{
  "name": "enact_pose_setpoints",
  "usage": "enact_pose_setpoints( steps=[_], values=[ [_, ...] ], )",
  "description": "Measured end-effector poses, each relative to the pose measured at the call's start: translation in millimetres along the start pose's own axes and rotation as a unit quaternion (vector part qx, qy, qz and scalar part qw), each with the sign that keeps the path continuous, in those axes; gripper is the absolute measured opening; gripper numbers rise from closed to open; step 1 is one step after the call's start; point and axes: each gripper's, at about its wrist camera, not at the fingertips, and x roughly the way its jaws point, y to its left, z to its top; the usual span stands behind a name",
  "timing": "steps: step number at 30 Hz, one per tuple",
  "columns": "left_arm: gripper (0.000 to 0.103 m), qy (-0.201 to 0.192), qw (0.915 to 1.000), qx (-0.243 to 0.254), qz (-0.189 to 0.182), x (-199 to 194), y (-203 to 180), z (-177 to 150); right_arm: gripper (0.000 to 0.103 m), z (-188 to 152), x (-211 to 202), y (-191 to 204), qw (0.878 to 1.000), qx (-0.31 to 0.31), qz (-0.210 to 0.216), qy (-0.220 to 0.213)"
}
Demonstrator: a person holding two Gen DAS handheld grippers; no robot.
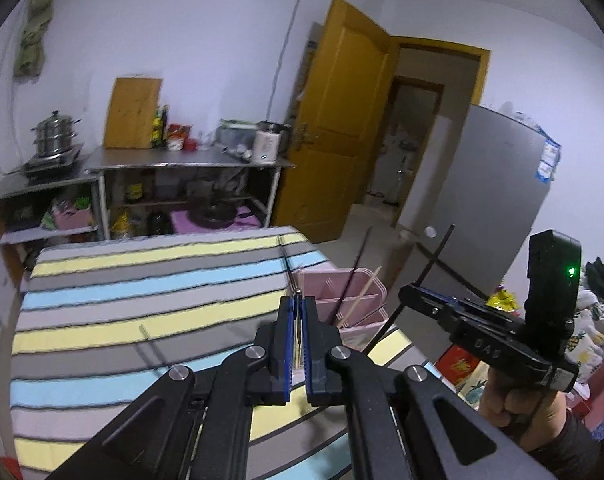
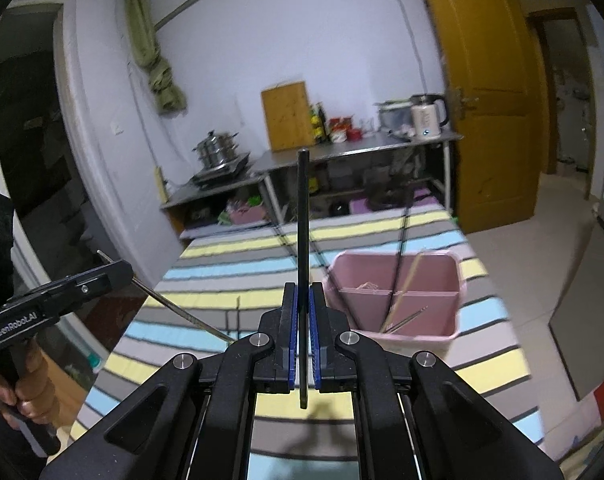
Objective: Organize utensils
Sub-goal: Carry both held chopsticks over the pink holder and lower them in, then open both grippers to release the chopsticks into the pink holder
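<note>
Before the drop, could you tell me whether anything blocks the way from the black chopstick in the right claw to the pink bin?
Nothing visible does. The black chopstick is clamped upright in the right claw; the pink bin sits open-topped just right, already holding chopsticks.

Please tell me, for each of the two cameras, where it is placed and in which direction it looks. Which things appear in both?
Left wrist: sits on the left gripper, looking along its fingers over the striped table to the kitchen shelves and door; the right gripper and its hand show at right.
Right wrist: sits on the right gripper, shut on a black chopstick, facing the same wall; the left gripper and hand show at left.
Shared: striped table, pink basket, shelves, door.
</note>
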Motion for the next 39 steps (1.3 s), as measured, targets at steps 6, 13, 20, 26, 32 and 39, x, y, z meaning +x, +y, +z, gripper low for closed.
enact_pose_setpoints(
  steps=[6,13,20,26,32,39],
  values=[
    [0.003,-0.009,0.9997,0.005,-0.022,15,-18,29,0.005,27,-18,-18,0.999,0.009,-0.021,-0.036],
    [0.003,0.002,0.9998,0.003,-0.021,46,-19,47,0.005,47,-14,-29,0.997,0.018,-0.039,-0.063],
    [0.004,0.025,0.9996,0.002,-0.012,84,-16,44,0.005,49,10,-35,0.997,0.02,-0.045,-0.065],
    [0.004,0.049,0.9988,0.002,-0.007,114,-11,30,0.005,40,31,-44,0.997,0.023,-0.052,-0.051],
    [0.004,0.077,0.997,0.006,0.0,139,-12,13,0.005,21,50,-48,0.998,0.02,-0.055,-0.023],
    [0.004,0.103,0.9947,0.0,0.006,163,-4,-4,0.005,5,65,-49,0.998,0.014,-0.061,0.001]
  ],
)
